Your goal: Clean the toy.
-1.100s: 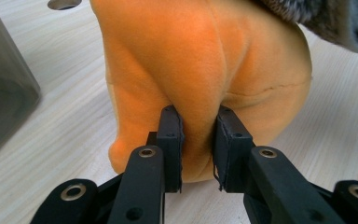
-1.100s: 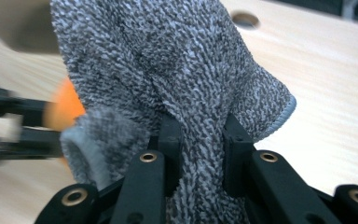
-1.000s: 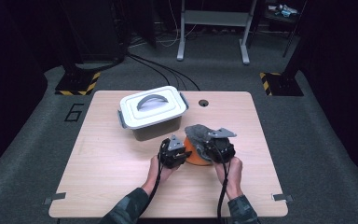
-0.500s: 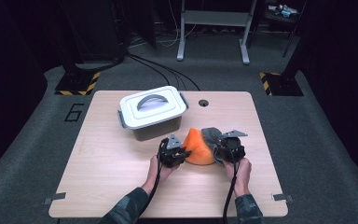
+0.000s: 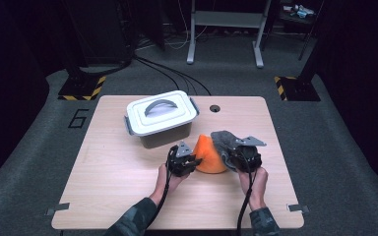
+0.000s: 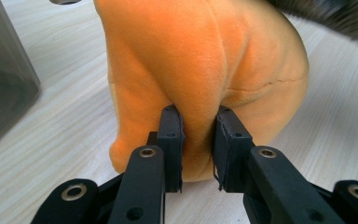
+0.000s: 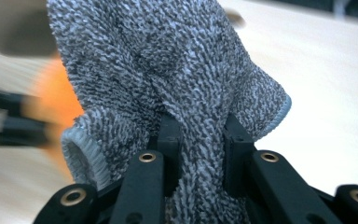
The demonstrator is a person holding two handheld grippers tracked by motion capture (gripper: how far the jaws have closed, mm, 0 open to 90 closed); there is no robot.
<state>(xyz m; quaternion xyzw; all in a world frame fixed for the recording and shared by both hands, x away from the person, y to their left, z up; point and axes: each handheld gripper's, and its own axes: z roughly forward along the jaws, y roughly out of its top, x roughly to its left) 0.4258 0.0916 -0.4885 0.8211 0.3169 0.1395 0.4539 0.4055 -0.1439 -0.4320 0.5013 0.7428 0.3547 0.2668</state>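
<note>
An orange plush cloth [image 5: 209,155] sits bunched on the table's middle, and my left gripper [image 5: 193,161] is shut on its left fold; the left gripper view shows the orange cloth [image 6: 200,70] pinched between the pads at my left gripper [image 6: 196,140]. A grey knitted cloth [image 5: 222,140] lies just right of the orange one, lifted at one end by my right gripper [image 5: 234,156]. In the right gripper view the grey cloth [image 7: 168,70] is squeezed between the pads at my right gripper [image 7: 200,149], with the orange cloth [image 7: 58,100] blurred behind it.
A white lidded box [image 5: 160,117] with a grey handle stands behind the cloths at the table's back left. A round cable hole [image 5: 214,108] sits near the far edge. The wooden table [image 5: 113,182] has bare room at the front and left.
My right gripper has pulled the grey cloth to the right, off the top of the orange cloth, which now shows uncovered. The left gripper has kept its place.
</note>
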